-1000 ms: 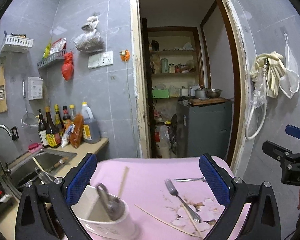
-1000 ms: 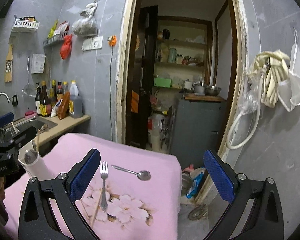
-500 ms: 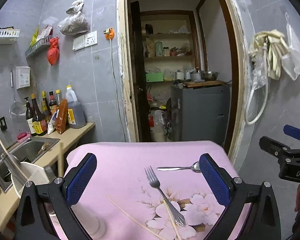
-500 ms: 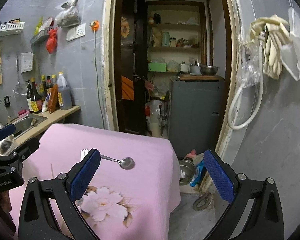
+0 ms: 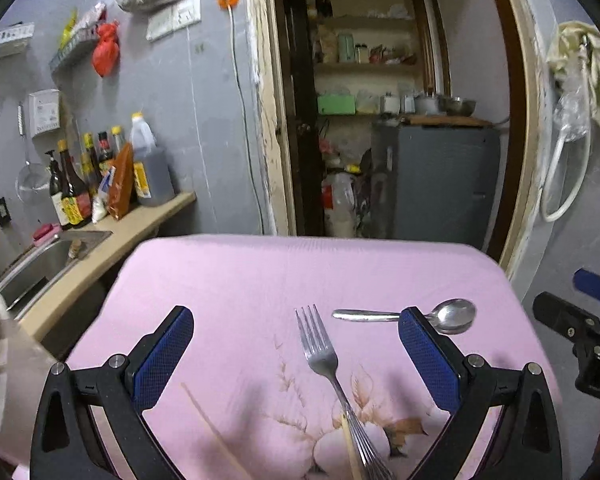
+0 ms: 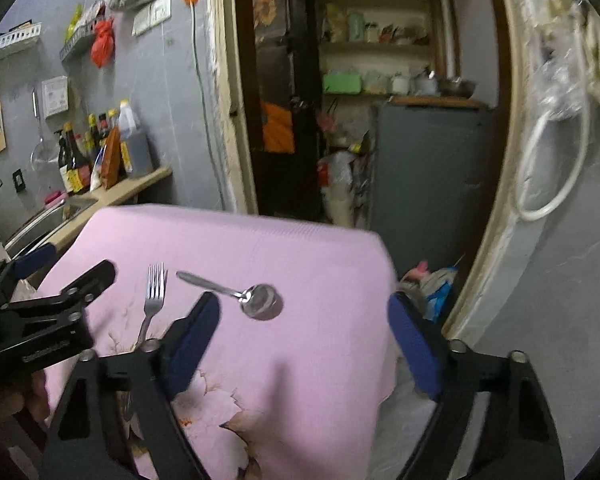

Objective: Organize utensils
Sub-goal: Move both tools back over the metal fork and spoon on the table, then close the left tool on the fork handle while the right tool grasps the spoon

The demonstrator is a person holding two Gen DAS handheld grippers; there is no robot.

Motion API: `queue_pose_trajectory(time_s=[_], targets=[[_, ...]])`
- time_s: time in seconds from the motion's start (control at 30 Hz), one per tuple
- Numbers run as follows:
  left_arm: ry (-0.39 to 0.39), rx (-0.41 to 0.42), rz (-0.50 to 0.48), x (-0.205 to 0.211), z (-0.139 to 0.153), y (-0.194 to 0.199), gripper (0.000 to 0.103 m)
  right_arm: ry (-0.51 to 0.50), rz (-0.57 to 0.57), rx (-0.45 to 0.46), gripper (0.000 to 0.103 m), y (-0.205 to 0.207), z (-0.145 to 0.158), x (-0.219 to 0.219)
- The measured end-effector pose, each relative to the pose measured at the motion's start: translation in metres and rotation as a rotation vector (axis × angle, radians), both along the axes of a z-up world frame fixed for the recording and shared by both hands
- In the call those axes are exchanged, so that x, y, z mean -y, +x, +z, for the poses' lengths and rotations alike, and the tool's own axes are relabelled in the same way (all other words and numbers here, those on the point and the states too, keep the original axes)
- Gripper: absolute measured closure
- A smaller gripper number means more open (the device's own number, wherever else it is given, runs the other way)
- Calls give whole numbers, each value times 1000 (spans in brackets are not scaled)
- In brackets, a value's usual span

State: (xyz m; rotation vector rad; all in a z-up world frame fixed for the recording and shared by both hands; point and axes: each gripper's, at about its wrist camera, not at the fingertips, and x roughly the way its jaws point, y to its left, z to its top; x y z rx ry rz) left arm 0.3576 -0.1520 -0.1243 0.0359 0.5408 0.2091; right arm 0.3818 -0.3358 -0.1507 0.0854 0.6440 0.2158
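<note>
Both hand-held tools have dropped toward the pink flowered tablecloth (image 5: pixel 260 280) over the last second, and the white utensil holder (image 5: pixel 4 360) that sat between the left gripper's fingers a second ago now shows only at the left edge of the left wrist view, off the table's left side. The left gripper (image 5: pixel 296 360), jaws wide apart and holding nothing, now frames the steel fork (image 5: pixel 320 348), which lies near the table's middle with its tines toward the far edge and its handle running back to the near edge, across a pale wooden chopstick (image 5: pixel 350 440); a second chopstick (image 5: pixel 212 428) lies apart toward the near left corner. The right gripper (image 6: pixel 304 344) has just been closing partway, yet nothing sits between its jaws; they are still apart. The steel spoon (image 6: pixel 260 300) lies just beyond its left finger, near the right edge, bowl to the right. My reading is that the fork and spoon are the next pickups. The bottle labels on the worktop by the sink (image 5: pixel 40 264) and the lettering on the gripper bodies are too small or cut off to read.
</note>
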Motion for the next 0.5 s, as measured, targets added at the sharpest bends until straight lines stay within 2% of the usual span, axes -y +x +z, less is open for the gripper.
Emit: queue_pose_trajectory(time_s=[0.03,0.13,0.27,0.37,0.5], targets=[[-5,-12,3,-2,-3,6,0,16,7,-22,37,5,-5,-2],[-53,-79,5,-11,-14,25,4,56,32,-92,48,23,-22,-9],[-145,-205,15,-26,-30,51,27,115,49,-168,56,39,-42,-17],[-202,-239,15,-35,-36,61,33,119,51,-198,62,46,-52,-25],[-275,-294,-4,-45,-47,74,47,135,39,-239,69,55,-60,-33]])
